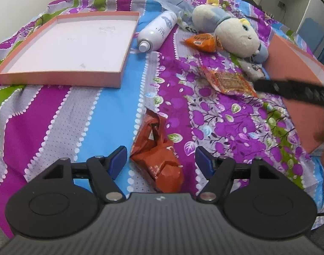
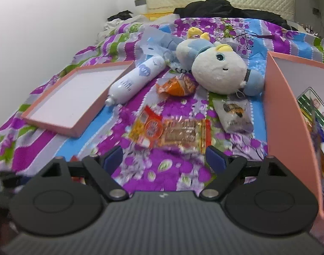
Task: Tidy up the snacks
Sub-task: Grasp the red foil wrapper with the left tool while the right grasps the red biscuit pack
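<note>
Pink lid (image 1: 66, 42) at ten o'clock. My left gripper (image 1: 161, 159) is released, jaws spread either side of a crumpled red packet (image 1: 159, 161). My right gripper (image 2: 164, 159) is released, clear cracker packet (image 2: 172, 132) at twelve, pink box (image 2: 289, 116) at two.

The pink box (image 2: 289, 114) runs off the right edge, and the snacks (image 2: 310, 110) inside it show only in part. The right tool (image 1: 289, 89) is a dark blur across the left view, covering the cracker pack's (image 1: 227, 80) corner. The grey packet's (image 1: 254, 70) print is too small to read.
</note>
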`<state>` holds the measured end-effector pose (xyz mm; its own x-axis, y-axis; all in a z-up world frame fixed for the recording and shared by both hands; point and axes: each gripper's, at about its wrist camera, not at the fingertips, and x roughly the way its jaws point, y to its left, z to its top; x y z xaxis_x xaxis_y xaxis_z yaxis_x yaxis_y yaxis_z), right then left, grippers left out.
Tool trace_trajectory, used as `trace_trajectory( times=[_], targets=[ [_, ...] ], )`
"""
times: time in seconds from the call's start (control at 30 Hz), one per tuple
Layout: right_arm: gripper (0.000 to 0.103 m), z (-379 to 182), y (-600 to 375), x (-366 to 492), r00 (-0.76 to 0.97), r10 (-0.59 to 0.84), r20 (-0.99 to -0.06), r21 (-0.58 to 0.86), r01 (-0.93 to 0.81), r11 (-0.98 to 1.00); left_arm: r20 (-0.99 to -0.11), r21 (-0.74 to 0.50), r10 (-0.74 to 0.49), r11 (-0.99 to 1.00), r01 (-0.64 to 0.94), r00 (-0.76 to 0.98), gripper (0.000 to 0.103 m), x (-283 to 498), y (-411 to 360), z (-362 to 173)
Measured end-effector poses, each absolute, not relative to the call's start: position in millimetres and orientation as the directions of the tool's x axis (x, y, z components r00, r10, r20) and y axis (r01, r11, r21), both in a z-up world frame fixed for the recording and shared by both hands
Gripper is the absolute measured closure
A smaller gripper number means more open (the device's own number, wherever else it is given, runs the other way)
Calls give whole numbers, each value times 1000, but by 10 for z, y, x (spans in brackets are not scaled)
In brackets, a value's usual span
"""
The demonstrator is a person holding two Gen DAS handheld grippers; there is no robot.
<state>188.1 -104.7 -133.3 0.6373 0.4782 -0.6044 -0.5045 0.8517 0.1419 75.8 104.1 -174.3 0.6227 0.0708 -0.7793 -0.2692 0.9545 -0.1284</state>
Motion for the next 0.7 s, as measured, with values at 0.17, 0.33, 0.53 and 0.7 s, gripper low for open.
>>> trace_trajectory(
  times=[0.17, 0.33, 0.53, 0.7],
  targets=[
    [17, -1567, -1010, 2192, 641, 442, -627, 155, -454, 877, -788, -111, 78, 957, -266, 611, 28, 810, 1016, -1862],
    [17, -1723, -893, 2374, 652, 417, -633, 109, -458, 882, -780, -98, 92, 959, -267, 619, 28, 837, 987, -1883],
    [17, -1960, -743, 2627, 624, 381, -682, 80, -455, 887, -779, -82, 94, 965, -249, 620, 28, 847, 953, -1904],
    [17, -2009, -658, 2674, 624, 379, -683, 47, -481, 875, -776, -87, 93, 964, -252, 623, 28, 851, 952, -1915]
  ],
)
